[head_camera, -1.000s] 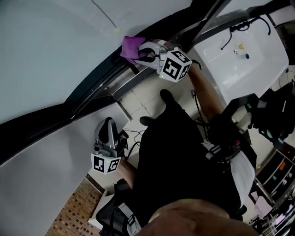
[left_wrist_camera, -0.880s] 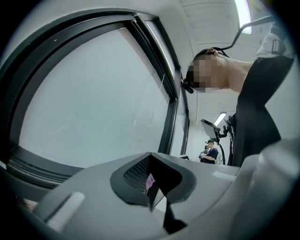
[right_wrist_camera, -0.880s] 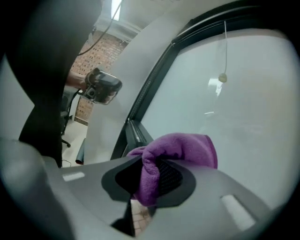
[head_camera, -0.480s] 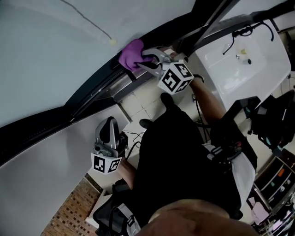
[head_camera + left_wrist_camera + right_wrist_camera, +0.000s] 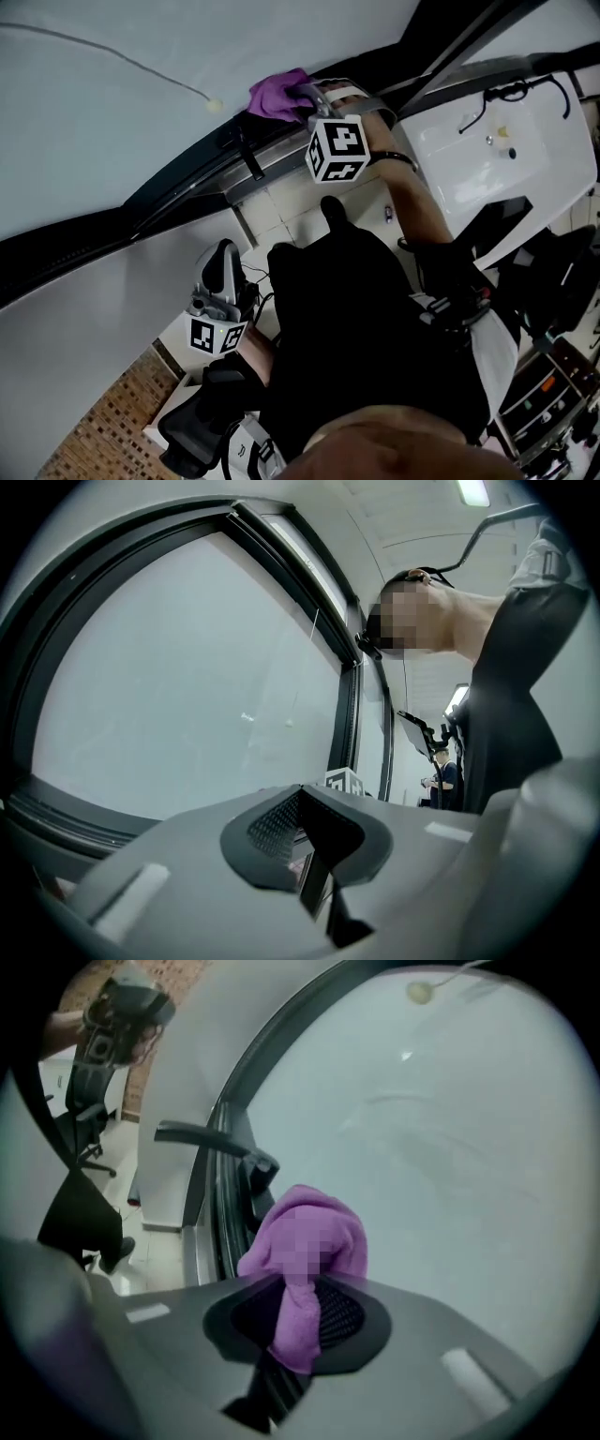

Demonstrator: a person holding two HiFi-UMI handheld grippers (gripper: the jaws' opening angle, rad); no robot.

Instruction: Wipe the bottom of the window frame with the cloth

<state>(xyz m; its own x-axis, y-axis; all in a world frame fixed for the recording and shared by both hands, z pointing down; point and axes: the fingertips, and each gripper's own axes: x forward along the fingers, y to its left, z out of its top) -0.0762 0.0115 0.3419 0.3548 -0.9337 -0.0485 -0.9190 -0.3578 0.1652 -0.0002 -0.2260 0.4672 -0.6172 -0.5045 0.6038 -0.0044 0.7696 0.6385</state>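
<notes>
Cloth (image 5: 277,97), just one, purple, in right claw (image 5: 298,1321) at window frame (image 5: 187,176).

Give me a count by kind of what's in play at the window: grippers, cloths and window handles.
Grippers: 2, the left gripper shut on nothing, the right gripper shut on the cloth
Cloths: 1, the purple cloth at the window frame
Window handles: 1, the black handle
Total: 4

A purple cloth (image 5: 279,94) (crumpled into a soft wad) presses against the bottom rail of the dark window frame (image 5: 178,183), beside the glass.
</notes>
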